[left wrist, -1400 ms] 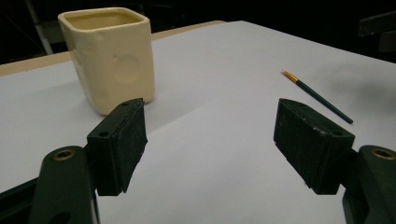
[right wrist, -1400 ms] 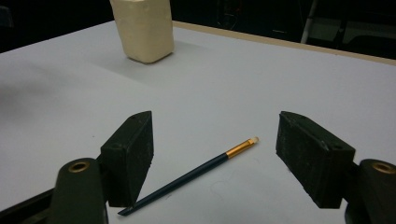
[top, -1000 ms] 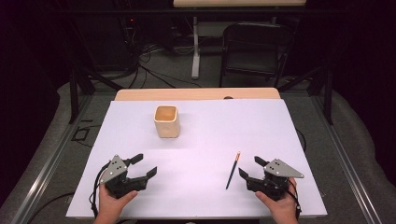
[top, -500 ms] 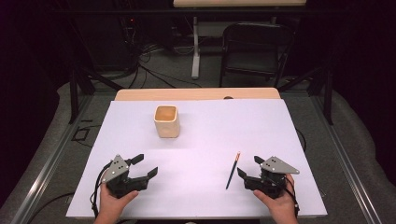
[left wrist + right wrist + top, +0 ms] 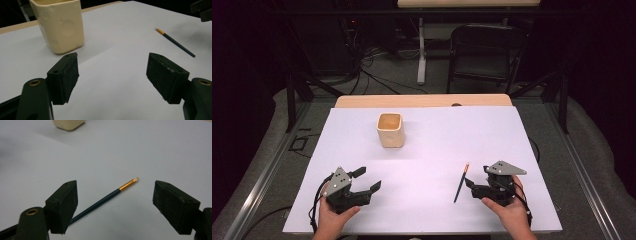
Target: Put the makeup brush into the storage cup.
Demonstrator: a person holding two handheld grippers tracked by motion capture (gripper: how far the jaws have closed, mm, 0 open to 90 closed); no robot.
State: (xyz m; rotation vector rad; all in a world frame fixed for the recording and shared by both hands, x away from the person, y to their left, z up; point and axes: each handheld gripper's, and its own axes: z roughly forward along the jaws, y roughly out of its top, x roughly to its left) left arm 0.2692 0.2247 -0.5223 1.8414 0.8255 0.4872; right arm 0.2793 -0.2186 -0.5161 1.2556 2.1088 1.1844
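Right gripper view is looking straight down the right gripper [image 5: 113, 207], whose jaws have just been opening and are now standing wide, with nothing pressed between the pads. The paintbrush [image 5: 110, 195] is lying flat on the white table cover [image 5: 155, 152], its dark handle running out from behind the left-hand jaw and its gold ferrule and pale tip pointing away between the two jaws, untouched. Against the high view of a second ago, the right hand is sitting a touch closer to the brush, while the brush itself is lying where it was. Judging from that, the opening is a preparation for a pickup: the jaws are being set wide enough to straddle the thin handle, and the grip itself is not yet made.

In the high view the right gripper [image 5: 479, 184] is resting at the near right, just beside the paintbrush [image 5: 461, 176], which is slanting away from the near edge. At the near left, the left gripper [image 5: 366, 181] is staying where it was, its jaws spread wide and empty.

Farther off, left of centre, the cream cup [image 5: 390, 130] is standing upright, well apart from the brush and from both grippers, and likely the place the brush is meant for.
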